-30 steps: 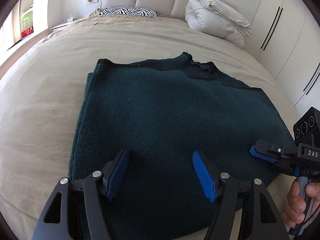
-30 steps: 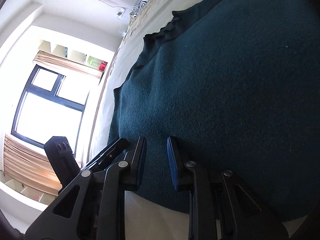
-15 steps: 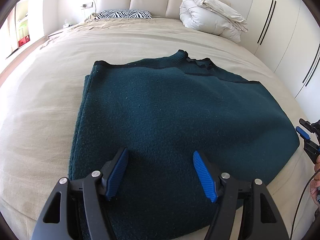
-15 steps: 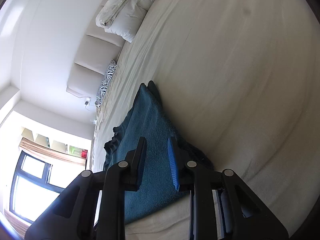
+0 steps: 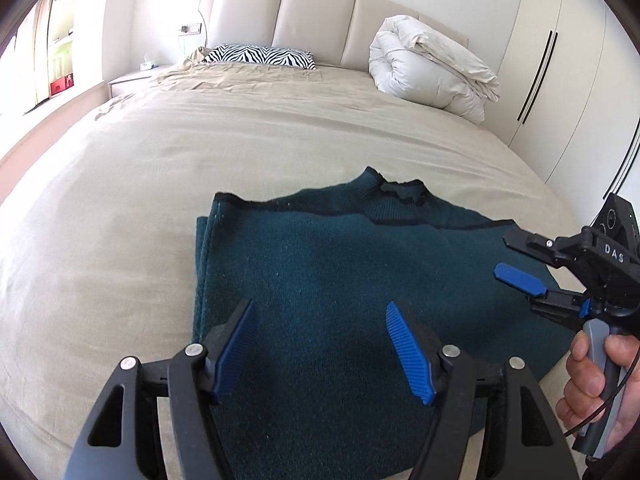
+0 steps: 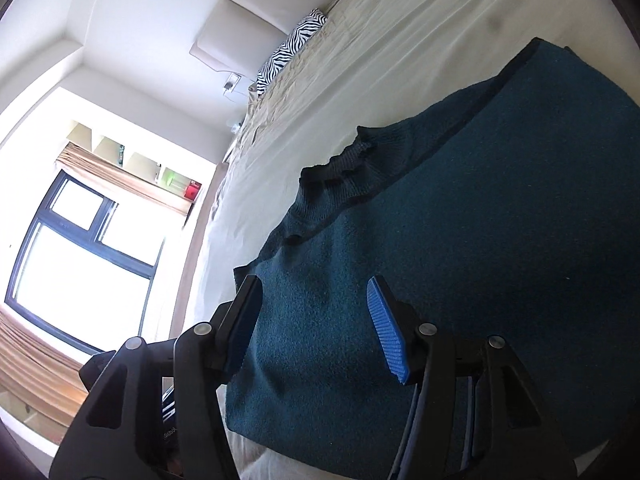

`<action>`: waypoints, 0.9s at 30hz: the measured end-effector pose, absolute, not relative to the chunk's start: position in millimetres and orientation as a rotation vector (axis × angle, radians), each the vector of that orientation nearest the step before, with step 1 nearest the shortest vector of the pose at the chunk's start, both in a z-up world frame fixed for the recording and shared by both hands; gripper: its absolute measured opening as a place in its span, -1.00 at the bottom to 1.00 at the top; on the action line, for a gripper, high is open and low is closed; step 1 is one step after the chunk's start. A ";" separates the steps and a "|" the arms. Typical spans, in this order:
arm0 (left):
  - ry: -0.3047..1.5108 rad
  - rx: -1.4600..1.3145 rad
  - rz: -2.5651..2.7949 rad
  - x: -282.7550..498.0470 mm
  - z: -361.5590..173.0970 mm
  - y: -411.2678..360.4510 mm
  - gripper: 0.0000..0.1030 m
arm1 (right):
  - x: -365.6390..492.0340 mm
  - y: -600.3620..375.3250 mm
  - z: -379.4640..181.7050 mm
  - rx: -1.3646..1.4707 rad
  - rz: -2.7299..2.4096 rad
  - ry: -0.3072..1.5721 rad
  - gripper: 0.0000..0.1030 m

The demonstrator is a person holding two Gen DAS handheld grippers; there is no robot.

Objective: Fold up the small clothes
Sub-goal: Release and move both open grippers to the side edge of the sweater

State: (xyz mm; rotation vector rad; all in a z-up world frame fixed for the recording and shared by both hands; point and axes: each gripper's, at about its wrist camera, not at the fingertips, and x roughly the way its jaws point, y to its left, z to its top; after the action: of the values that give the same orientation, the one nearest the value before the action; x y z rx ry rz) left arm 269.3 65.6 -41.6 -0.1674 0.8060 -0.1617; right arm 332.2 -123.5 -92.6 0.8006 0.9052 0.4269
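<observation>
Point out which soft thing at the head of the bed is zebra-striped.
The flat pillow on the left, against the headboard, is zebra-striped. The other, the rolled duvet on the right, is plain white and bulky.

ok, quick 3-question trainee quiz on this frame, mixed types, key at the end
1. True or false: the left gripper is clamped on the sweater.
2. What lies at the head of the bed, left of the rolled duvet?
A. a towel
B. a zebra-print pillow
C. a laptop
3. Fill in: the right gripper hovers over the sweater's ____ edge in the left wrist view.

Key: 1 false, its jaws are open and empty; 2 B; 3 right.
</observation>
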 end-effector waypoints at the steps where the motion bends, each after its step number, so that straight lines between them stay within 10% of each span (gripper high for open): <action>1: 0.787 -0.176 -0.161 278.9 -37.1 68.1 0.36 | 340.1 -113.9 -92.9 0.794 0.456 0.911 0.06; 11: 0.900 -0.215 -0.111 370.0 -88.8 81.6 0.36 | 416.5 -80.5 -132.7 0.798 0.447 1.000 -0.02; 27: 0.817 -0.409 -0.225 357.2 -103.6 112.2 0.37 | 371.4 -297.2 -158.4 1.092 0.104 0.654 -0.29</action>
State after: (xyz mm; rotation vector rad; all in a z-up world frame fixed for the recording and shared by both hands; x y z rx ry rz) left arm 357.2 112.2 -103.6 -0.4088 0.8169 -0.2246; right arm 371.4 -297.2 -158.4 1.0919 0.6540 0.1044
